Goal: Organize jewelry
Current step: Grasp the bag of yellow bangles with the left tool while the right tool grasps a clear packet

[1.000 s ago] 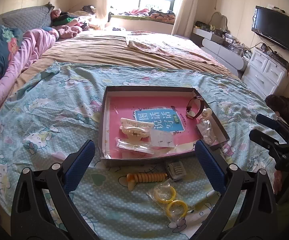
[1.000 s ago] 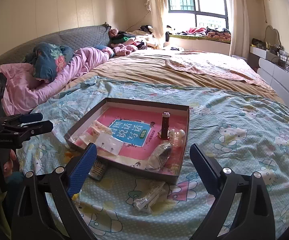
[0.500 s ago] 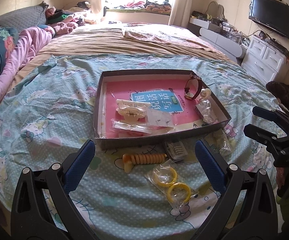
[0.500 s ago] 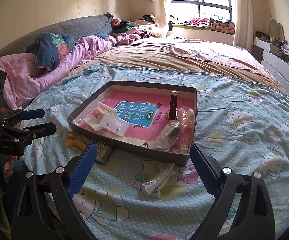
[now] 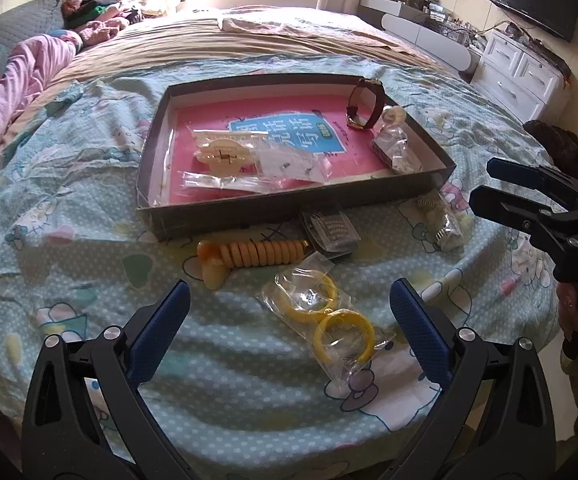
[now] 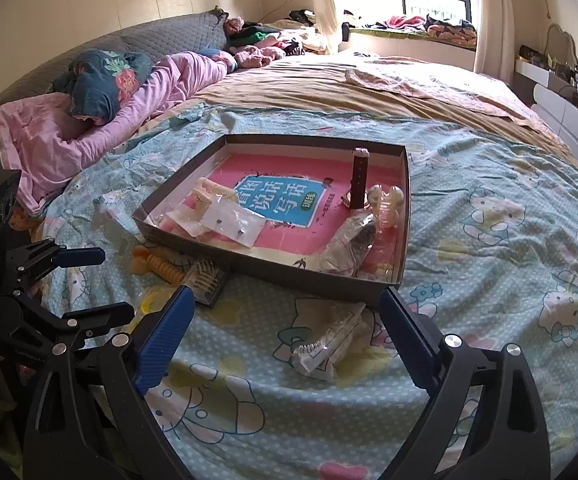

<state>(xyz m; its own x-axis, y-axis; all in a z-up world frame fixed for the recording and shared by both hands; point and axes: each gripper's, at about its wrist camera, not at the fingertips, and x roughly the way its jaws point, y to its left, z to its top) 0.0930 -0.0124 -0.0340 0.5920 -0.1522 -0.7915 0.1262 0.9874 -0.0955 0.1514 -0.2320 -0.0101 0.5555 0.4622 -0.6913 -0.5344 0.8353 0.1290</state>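
Observation:
A shallow dark tray (image 5: 225,219) (image 6: 193,176) with a pink book lining it lies on the bedspread. Inside are a watch (image 5: 365,106) (image 6: 359,176), a cream hair clip (image 5: 225,154) and several clear packets. In front of the tray lie a bag of yellow hoops (image 5: 325,316), an orange spiral hair tie (image 5: 249,256) (image 6: 161,266), a small comb clip (image 5: 331,232) (image 6: 209,282) and a clear packet (image 6: 325,344) (image 5: 445,224). My left gripper (image 5: 289,320) hovers open just above the yellow hoops. My right gripper (image 6: 285,320) hangs open over the clear packet.
Pink and blue bedding (image 6: 101,108) is piled at the left of the bed. A white dresser (image 5: 521,76) and a wall television (image 5: 533,4) stand at the right. A hand (image 5: 569,312) holds the right gripper at the bed's edge.
Both grippers have come forward and lower toward the items in front of the tray. Both stay open.

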